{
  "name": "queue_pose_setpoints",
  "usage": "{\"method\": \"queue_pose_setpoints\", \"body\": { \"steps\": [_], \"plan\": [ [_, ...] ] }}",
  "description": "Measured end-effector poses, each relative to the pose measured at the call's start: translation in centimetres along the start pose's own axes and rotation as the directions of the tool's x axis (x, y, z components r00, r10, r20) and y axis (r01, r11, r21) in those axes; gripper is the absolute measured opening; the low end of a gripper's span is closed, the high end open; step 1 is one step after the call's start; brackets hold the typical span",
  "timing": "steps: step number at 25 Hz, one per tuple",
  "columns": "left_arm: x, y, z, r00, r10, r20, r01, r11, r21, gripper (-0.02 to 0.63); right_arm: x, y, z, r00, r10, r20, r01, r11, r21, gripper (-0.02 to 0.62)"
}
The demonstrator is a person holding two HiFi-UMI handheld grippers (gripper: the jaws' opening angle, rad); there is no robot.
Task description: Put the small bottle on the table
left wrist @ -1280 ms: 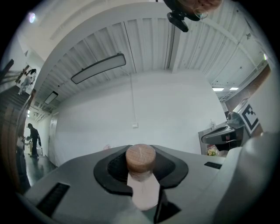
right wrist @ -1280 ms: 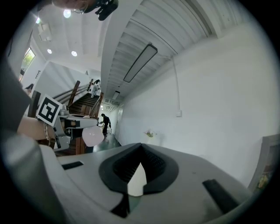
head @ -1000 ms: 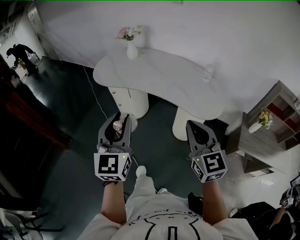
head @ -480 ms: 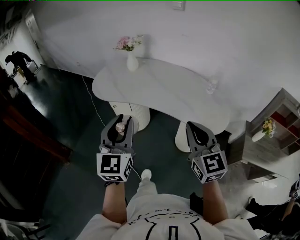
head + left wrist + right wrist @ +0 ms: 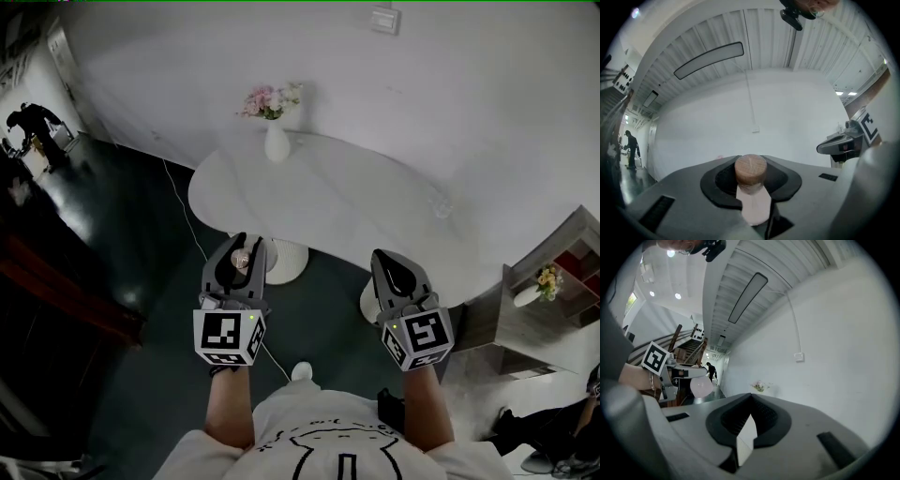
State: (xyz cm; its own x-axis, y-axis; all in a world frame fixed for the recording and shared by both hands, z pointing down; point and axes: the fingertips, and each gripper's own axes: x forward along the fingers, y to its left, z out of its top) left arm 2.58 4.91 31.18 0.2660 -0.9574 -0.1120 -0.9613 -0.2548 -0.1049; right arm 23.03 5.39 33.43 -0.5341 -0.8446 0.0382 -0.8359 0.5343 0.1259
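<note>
Both bare forearms [image 5: 228, 412] reach straight forward from the person's white shirt [image 5: 337, 445], side by side and roughly parallel, each carrying its tool level. The left grey two-jaw gripper [image 5: 248, 246] has its black-and-white marker cube [image 5: 228, 336] turned up toward the head camera. Its jaws stand partway apart, clamped on the neck of the small pale pink bottle with a round wooden stopper [image 5: 750, 169]. The right grey two-jaw gripper [image 5: 387, 261] is held the same way, with its jaws pressed together and nothing between them.

The bottle stands upright in the grip, its long axis vertical. The stopper points up and sits above the jaws, while the body hangs beneath them. The stopper is a light brown, flat-topped plug with visible grain, wider than the neck. In the right gripper view the body reads as a rounded, pale pinkish bulb under the left jaws.

The bottle is in the air over the dark floor [image 5: 141, 309], short of the near edge of the white kidney-shaped table [image 5: 337, 202]. In the head view it overlaps the table's white pedestal base [image 5: 286, 265]. A white vase of pink flowers [image 5: 276, 142] stands at the table's far edge
</note>
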Motion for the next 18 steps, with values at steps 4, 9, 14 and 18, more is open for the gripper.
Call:
{"method": "queue_pose_setpoints", "body": {
  "steps": [4, 9, 14, 18],
  "plan": [
    [2.7, 4.2, -0.4, 1.0, -0.003, 0.004, 0.003, 1.0, -0.002, 0.11, 4.7, 0.6, 0.7, 1.0, -0.009, 0.0, 0.009, 1.0, -0.004, -0.008],
    [5.2, 8.5, -1.4, 1.0, -0.003, 0.01, 0.003, 1.0, -0.006, 0.11, 9.5, 1.2, 1.1, 1.0, -0.023, 0.0, 0.023, 1.0, -0.012, -0.008],
    [6.6, 10.8, -3.3, 1.0, -0.004, -0.011, 0.004, 1.0, -0.025, 0.11, 12.4, 1.9, 0.4, 1.0, -0.018, -0.024, 0.018, 1.0, -0.018, -0.008],
    [7.5, 11.7, -3.8, 1.0, -0.006, -0.021, 0.006, 0.999, -0.031, 0.109, 14.2, 1.8, 0.3, 0.999, -0.016, -0.034, 0.015, 1.0, -0.013, -0.008]
  ]
}}
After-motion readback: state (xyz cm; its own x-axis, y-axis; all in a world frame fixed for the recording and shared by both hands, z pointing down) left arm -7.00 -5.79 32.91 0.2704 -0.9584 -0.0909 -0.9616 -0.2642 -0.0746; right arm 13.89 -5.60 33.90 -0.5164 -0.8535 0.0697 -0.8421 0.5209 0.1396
